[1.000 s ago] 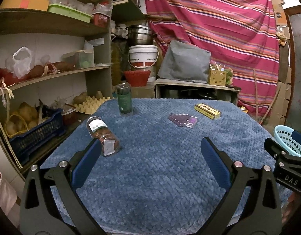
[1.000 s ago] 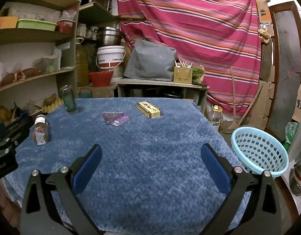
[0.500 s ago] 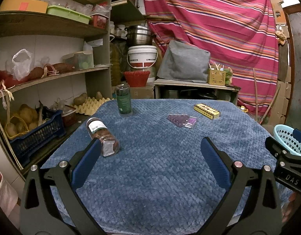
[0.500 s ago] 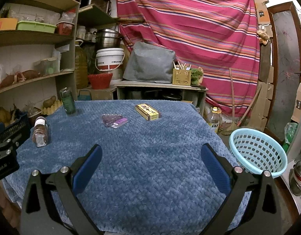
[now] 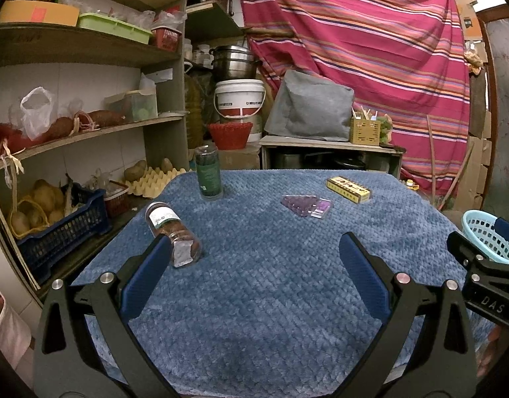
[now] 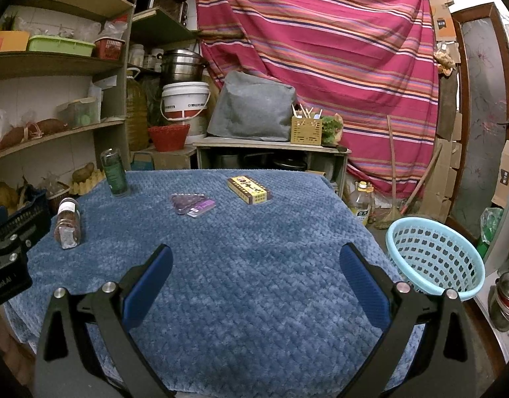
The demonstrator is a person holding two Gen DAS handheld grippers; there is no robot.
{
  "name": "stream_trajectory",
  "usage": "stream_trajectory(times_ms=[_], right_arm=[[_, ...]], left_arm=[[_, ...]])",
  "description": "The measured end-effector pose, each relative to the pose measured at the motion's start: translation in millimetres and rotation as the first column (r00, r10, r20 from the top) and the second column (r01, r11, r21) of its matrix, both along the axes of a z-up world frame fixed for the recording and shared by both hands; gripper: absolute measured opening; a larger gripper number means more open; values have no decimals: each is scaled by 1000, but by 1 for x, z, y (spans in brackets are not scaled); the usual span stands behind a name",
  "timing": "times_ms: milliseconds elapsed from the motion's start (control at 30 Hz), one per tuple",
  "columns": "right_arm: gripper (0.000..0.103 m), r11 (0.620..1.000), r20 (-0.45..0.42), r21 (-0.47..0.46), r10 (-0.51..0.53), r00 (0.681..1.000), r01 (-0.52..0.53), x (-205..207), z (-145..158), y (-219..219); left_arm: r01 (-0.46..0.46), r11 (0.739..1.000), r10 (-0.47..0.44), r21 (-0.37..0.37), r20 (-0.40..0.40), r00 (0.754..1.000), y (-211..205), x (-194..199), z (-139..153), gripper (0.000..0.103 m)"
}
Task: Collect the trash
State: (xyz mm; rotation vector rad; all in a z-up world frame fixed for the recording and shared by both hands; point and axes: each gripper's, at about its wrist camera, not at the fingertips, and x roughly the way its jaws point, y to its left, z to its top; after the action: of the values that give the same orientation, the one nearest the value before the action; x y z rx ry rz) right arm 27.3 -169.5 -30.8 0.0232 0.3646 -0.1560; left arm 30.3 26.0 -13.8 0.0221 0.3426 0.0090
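On the blue-quilted table [image 5: 271,298] [image 6: 254,298] lie a toppled spice jar [image 5: 173,233] [image 6: 67,227], an upright green can [image 5: 208,174] [image 6: 114,172], a purple plastic packet [image 5: 305,205] [image 6: 193,204] and a yellow box [image 5: 349,189] [image 6: 249,189]. My left gripper [image 5: 254,255] is open above the table's near part, its left pad just in front of the jar. Over the near edge my right gripper [image 6: 254,258] is open too and holds nothing. A light-blue basket [image 6: 435,253] [image 5: 486,238] stands off the table's right side.
Wooden shelves [image 5: 82,132] with potatoes, bags and crates line the left. Behind the table are a white bucket [image 5: 239,104], a red basket [image 5: 229,134], a grey covered object [image 5: 309,112] on a low bench, and a striped cloth [image 6: 320,49]. Cardboard and a door sit right.
Both views have shifted only slightly; the grippers stay open over the near table and the objects have not moved.
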Motion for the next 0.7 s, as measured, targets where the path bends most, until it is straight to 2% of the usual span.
stream_trajectory(times_ms=[700], right_arm=[[98, 1000, -1, 0, 3, 1000, -3, -2, 2, -2]], left_arm=[[3, 1000, -3, 14, 6, 1000, 1, 2, 2, 98]])
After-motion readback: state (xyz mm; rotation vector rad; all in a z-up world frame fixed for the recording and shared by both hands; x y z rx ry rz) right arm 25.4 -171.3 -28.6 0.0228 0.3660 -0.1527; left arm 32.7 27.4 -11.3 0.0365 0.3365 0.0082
